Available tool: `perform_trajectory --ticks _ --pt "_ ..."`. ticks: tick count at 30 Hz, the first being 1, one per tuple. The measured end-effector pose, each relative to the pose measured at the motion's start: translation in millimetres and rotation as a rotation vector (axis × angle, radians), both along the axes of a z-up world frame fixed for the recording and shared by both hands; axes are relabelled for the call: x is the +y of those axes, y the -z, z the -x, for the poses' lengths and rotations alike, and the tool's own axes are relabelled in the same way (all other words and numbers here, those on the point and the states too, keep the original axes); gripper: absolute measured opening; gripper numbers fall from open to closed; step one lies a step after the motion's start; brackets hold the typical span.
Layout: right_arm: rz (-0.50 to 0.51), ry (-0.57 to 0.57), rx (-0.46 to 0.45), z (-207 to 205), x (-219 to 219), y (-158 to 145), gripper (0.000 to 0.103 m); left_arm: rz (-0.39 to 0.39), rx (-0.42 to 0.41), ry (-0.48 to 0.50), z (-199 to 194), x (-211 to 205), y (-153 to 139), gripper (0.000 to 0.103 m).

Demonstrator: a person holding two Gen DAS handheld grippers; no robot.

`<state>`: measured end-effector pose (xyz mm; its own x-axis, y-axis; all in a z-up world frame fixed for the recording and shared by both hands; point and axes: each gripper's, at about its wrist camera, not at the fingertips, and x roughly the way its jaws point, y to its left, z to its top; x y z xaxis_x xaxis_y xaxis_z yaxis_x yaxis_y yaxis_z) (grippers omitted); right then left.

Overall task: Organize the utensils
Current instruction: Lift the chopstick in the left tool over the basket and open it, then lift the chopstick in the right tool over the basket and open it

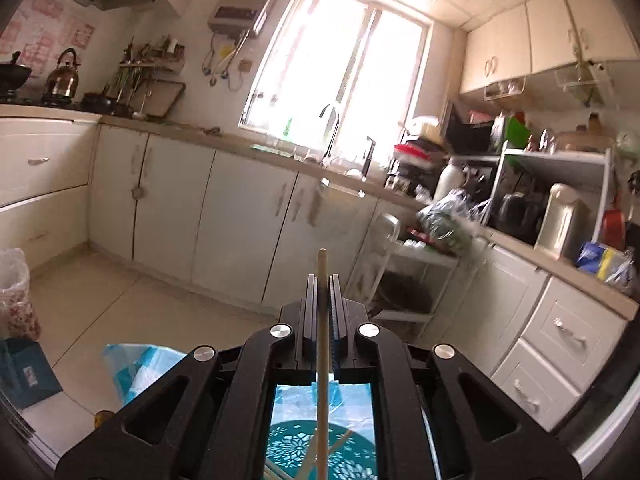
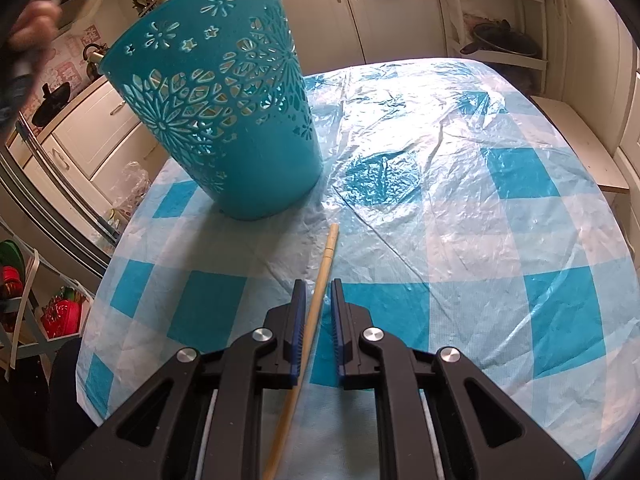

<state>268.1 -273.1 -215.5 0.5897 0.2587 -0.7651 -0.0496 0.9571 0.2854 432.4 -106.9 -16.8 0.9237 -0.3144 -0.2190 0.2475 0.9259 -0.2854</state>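
Note:
My left gripper point(image 1: 322, 280) is shut on a wooden chopstick point(image 1: 322, 344), held upright high above the teal perforated basket point(image 1: 320, 452), whose inside shows below with another chopstick in it. In the right wrist view the teal basket point(image 2: 224, 120) stands on the blue checked tablecloth point(image 2: 460, 200). My right gripper point(image 2: 318, 286) is open, its jaws on either side of a second wooden chopstick point(image 2: 320, 280) that lies on the cloth. Its tip ends just short of the basket's base.
Kitchen cabinets point(image 1: 240, 208) and a sink counter run behind, with a white rack point(image 2: 500, 20) of pans past the table's far edge. A fridge point(image 2: 48, 208) and a small shelf point(image 2: 24, 312) stand to the left of the table.

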Motion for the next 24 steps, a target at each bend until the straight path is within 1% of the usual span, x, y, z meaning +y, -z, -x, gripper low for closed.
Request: perform_trajectory --ticks 2,5,10,12,13,14,15,16,17,19,20,21,22,23,24 --pt "-0.001 -0.003 0.002 -1 1 0 0.012 -0.018 0.019 -0.003 -6 -7 12 0.005" --pt "-0.007 -0.005 0.006 -4 -1 0 0.012 -0.051 0.045 0.006 -15 -12 19 0.005" --pt "-0.003 -0.012 0.008 -5 -1 -1 0.013 -0.117 0.105 0.052 -11 -18 35 0.006" --pt "0.002 -0.021 0.006 -5 1 -1 0.016 -0.141 0.133 0.067 -7 -16 42 0.011" --pt "0.009 -0.024 0.004 -4 2 -2 0.018 -0.151 0.138 0.071 -4 -15 43 0.019" --pt "0.016 -0.026 0.003 -4 4 -2 0.019 -0.158 0.137 0.066 1 -12 44 0.030" --pt "0.027 -0.028 0.001 -4 6 -2 0.019 -0.156 0.132 0.056 6 -7 44 0.036" --pt "0.044 -0.031 -0.003 -4 8 -2 0.019 -0.149 0.129 0.048 12 -1 44 0.049" --pt "0.057 -0.034 -0.006 -4 10 -2 0.019 -0.134 0.123 0.032 19 9 43 0.057" --pt "0.119 -0.044 -0.018 -2 17 -2 0.017 -0.113 0.122 0.008 30 26 44 0.064" --pt "0.153 -0.043 -0.024 -1 20 -3 0.012 -0.098 0.125 -0.008 37 36 45 0.069" --pt "0.166 -0.042 -0.027 -1 21 -2 0.009 -0.085 0.129 -0.023 41 45 48 0.072" --pt "0.160 -0.042 -0.027 -1 20 -2 0.008 -0.072 0.136 -0.041 46 55 52 0.078" --pt "0.140 -0.037 -0.022 -1 17 -2 0.006 -0.055 0.152 -0.065 53 67 59 0.081" --pt "0.123 -0.031 -0.017 0 14 -2 0.006 -0.046 0.167 -0.077 56 75 65 0.082"
